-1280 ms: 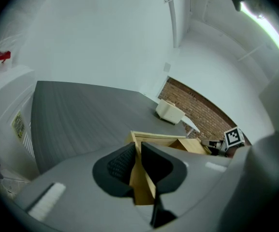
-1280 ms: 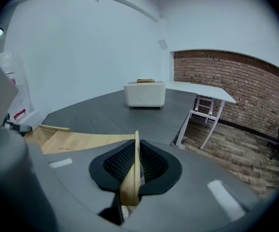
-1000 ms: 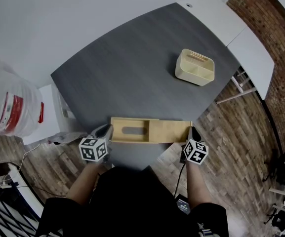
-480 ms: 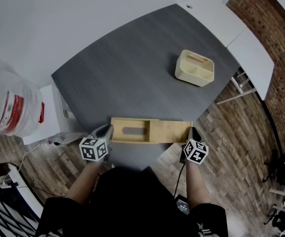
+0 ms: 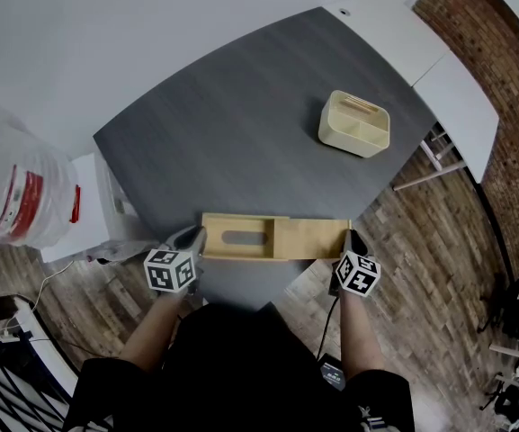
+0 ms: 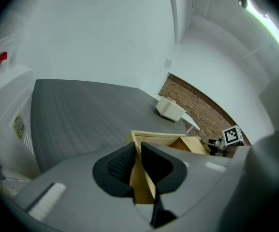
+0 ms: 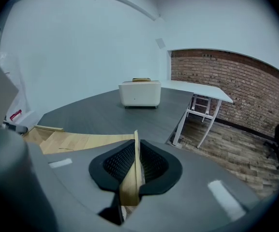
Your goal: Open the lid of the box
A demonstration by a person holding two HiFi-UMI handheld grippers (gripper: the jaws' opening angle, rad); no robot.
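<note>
A long light wooden box (image 5: 214, 238) lies along the near edge of the grey table (image 5: 241, 133). Its flat sliding lid (image 5: 311, 239) sticks out of the box to the right. My left gripper (image 5: 196, 238) is shut on the box's left end wall; the left gripper view shows the wooden wall (image 6: 140, 175) pinched between the pads, with the box frame (image 6: 151, 138) beyond. My right gripper (image 5: 350, 239) is shut on the lid's right end. In the right gripper view the thin panel stands edge-on between the pads of that gripper (image 7: 136, 161), and the lid (image 7: 81, 141) runs away to the left.
A cream two-compartment container (image 5: 355, 122) stands at the table's far right. A white side table (image 5: 439, 70) adjoins that corner. A large water jug (image 5: 16, 192) stands on the floor at left. The box lies right at the table's near edge, above wooden flooring.
</note>
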